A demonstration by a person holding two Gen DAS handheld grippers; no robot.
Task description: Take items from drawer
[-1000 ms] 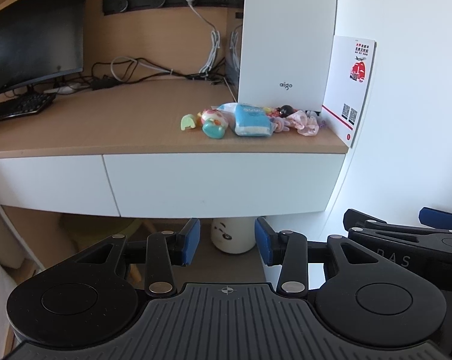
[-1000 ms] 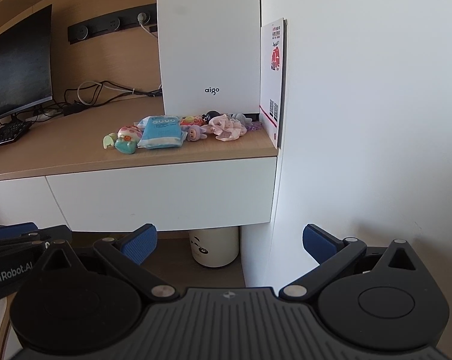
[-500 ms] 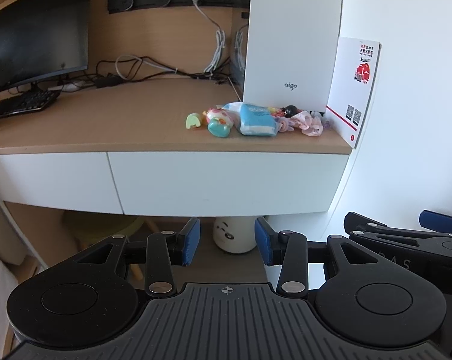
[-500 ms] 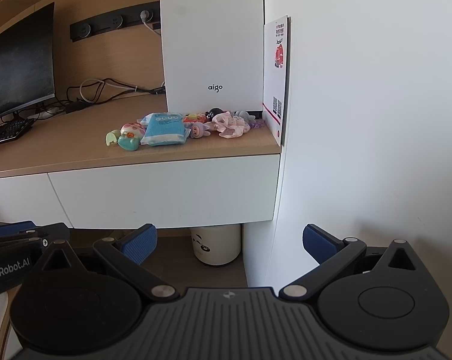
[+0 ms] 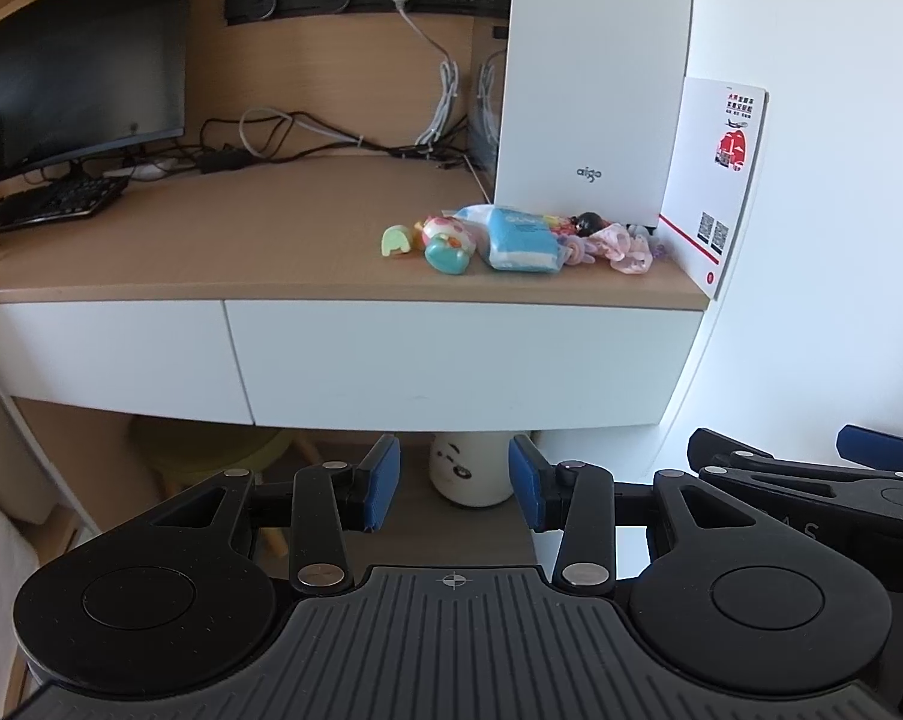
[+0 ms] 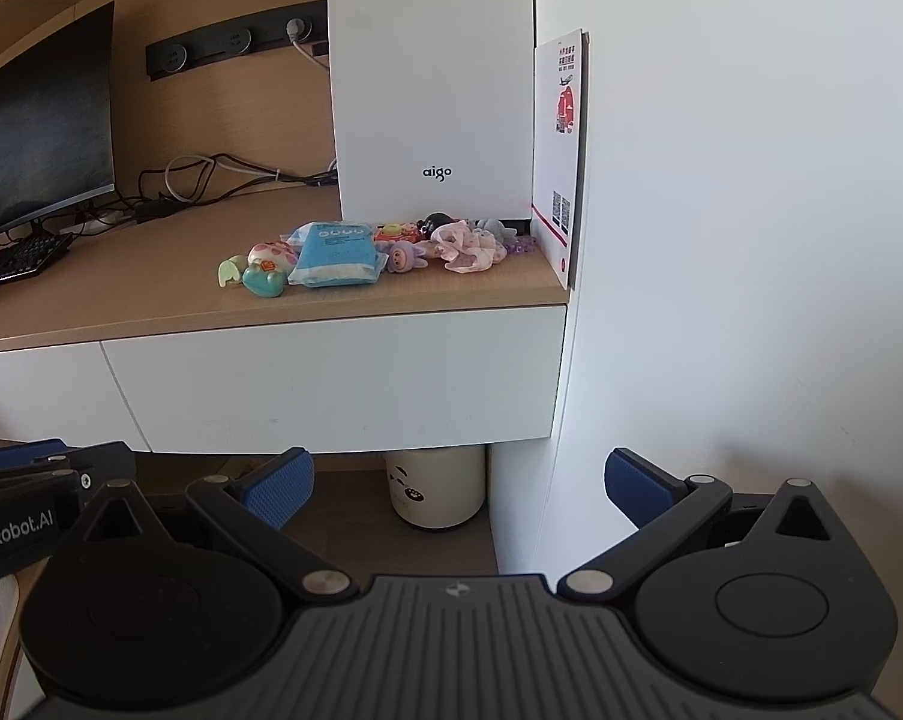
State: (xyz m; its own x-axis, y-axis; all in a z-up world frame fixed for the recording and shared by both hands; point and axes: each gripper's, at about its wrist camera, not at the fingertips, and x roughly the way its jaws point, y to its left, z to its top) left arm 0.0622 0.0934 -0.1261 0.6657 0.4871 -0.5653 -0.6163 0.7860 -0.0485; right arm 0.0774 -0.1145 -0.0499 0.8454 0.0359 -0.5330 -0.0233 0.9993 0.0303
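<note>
Under the wooden desktop, the wide white drawer (image 5: 451,360) (image 6: 331,384) is closed, with no handle showing. Above it on the desk lie a blue tissue pack (image 5: 523,238) (image 6: 337,246), small toys (image 5: 445,243) and a pink scrunchie (image 5: 625,246). My left gripper (image 5: 454,489) hangs below and in front of the drawer, partly open and holding nothing. My right gripper (image 6: 458,487) is level with it to the right, wide open and empty, and its edge shows in the left wrist view (image 5: 811,468). Whatever is in the drawer is hidden.
A second white drawer front (image 5: 103,354) sits to the left. A white computer case (image 5: 589,78), a card (image 5: 721,174), cables, a monitor (image 5: 79,60) and a keyboard (image 5: 55,201) stand on the desk. Underneath are a white bin (image 6: 436,489) and a stool (image 5: 211,450). A white wall (image 6: 751,240) borders the right side.
Both views have shifted slightly, so the desk and drawer sit a little differently in frame. The jaws of both grippers are as they were, and nothing on the desk has moved.
</note>
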